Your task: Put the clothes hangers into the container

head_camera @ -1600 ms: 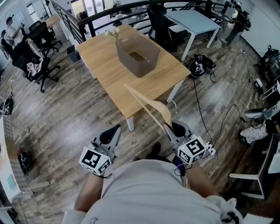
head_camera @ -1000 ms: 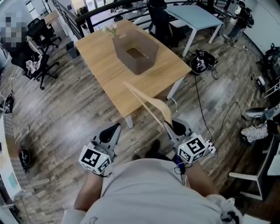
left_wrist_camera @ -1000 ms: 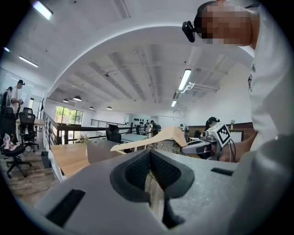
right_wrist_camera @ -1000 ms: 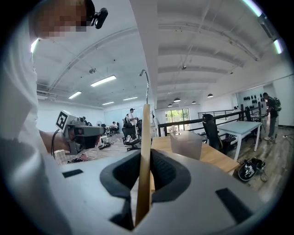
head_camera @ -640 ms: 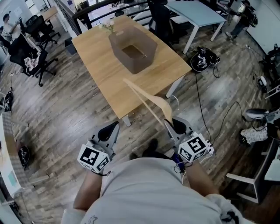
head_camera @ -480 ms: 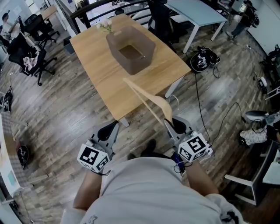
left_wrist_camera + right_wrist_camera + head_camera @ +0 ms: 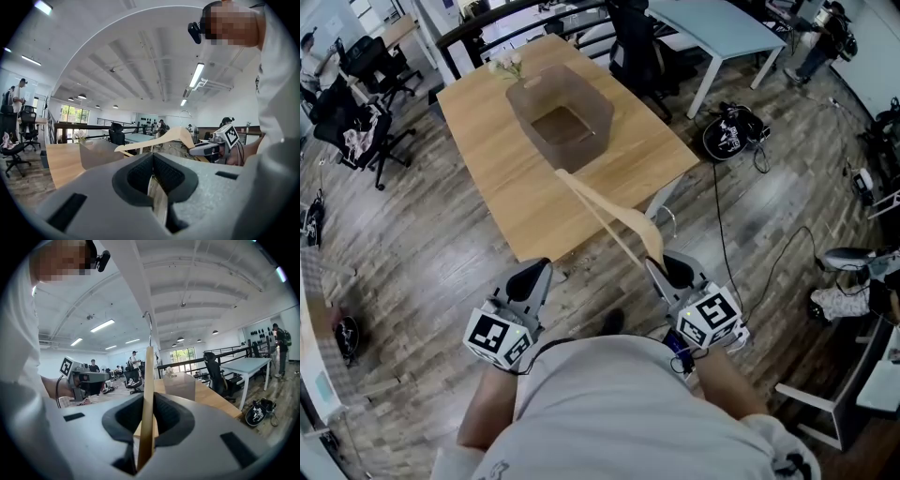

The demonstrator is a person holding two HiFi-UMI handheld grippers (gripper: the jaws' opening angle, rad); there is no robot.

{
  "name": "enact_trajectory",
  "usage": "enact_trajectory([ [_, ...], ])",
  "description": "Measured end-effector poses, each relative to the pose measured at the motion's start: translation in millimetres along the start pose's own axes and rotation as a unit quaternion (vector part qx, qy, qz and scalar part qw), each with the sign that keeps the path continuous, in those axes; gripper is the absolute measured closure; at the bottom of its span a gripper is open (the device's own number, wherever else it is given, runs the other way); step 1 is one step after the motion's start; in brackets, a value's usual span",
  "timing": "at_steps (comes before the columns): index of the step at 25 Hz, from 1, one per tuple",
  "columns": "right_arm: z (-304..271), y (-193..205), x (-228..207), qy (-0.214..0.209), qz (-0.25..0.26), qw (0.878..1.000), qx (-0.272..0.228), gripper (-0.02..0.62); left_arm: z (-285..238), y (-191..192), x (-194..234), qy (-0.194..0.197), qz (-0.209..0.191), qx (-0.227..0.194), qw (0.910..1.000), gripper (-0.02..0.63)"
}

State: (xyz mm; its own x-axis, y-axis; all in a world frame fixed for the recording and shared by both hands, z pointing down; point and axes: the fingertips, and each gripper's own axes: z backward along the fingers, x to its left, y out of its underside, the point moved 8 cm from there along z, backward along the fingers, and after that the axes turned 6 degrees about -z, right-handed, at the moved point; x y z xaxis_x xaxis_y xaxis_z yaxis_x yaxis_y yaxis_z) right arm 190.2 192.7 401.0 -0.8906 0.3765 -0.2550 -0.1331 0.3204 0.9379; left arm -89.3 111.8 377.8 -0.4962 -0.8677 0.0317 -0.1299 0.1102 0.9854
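We are closing on the table (image 7: 511, 202). Over the last moments its near edge has slid down the head view toward our grippers, and the container (image 7: 561, 127) has drifted left. The grippers and the hanger have not changed relative to our body, so this is a carry and nothing has been placed yet.

The right gripper (image 7: 661, 269) is clamped on the wooden hanger (image 7: 602, 208). In the right gripper view the flat wood stands edge-on between the pads, with its metal hook curling above. The grip has held steady throughout the approach. From the head view, the hanger's long arm reaches forward and to the left over the table's near part, and its tip stops short of the container.

The left gripper (image 7: 532, 279) carries nothing. Its pads seem pressed together, though a pale sliver shows low between them, which we take for the floor.

The container sits open-topped toward the far end of the table, with a small sprig of white flowers (image 7: 502, 66) beside it. We judge that a few more steps should bring the hanger over the opening. The next stage is then to line its length up with the container so it drops in cleanly.
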Motion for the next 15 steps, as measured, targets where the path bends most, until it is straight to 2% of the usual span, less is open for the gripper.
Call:
enact_trajectory([
  [8,-3.5,-3.6,-23.3,-0.003,-0.004,1.0,0.002,0.537,-26.6,0.2,1.2,0.001,0.008,0.005,1.0,0.6],
  [15,-21.1,-8.9,-29.2,0.002,-0.005,1.0,0.009,0.537,-37.0,-4.4,21.3,0.005,0.007,0.002,1.0,0.6],
])
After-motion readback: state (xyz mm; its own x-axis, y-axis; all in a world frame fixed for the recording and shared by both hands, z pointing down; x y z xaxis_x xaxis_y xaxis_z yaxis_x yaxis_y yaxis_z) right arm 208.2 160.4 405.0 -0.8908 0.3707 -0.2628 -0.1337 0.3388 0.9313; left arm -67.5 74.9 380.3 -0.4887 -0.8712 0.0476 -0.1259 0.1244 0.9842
